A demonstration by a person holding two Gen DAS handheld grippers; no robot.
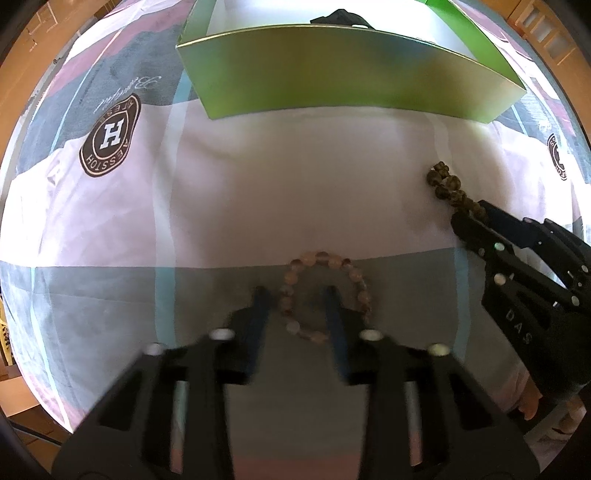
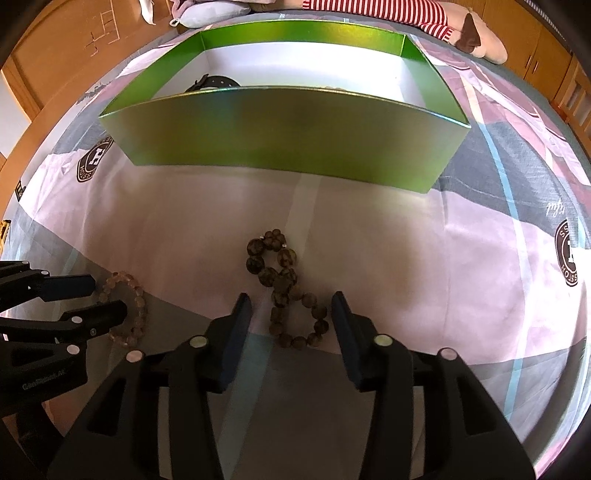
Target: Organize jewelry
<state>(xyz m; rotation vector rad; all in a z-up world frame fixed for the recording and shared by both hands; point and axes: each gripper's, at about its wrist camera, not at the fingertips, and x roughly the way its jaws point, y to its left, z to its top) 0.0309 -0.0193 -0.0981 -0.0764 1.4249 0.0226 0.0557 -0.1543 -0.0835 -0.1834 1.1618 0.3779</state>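
A pale pink bead bracelet (image 1: 325,295) lies flat on the bedsheet. My left gripper (image 1: 297,295) is open, one finger outside the ring's left side and one inside it. It also shows in the right wrist view (image 2: 107,295), next to the pink bracelet (image 2: 129,310). A dark brown bead bracelet (image 2: 284,291), twisted into a figure eight, lies between the open fingers of my right gripper (image 2: 291,302). In the left wrist view the right gripper (image 1: 469,216) straddles the dark bracelet (image 1: 448,186). A green box (image 2: 280,136) with a white inside stands beyond; a black item (image 2: 212,83) lies in it.
The patterned pink, grey and blue bedsheet (image 2: 461,258) covers the whole surface. A striped red-and-white plush toy (image 2: 406,14) and a pillow (image 2: 210,14) lie behind the box. Wooden furniture (image 2: 55,48) surrounds the bed.
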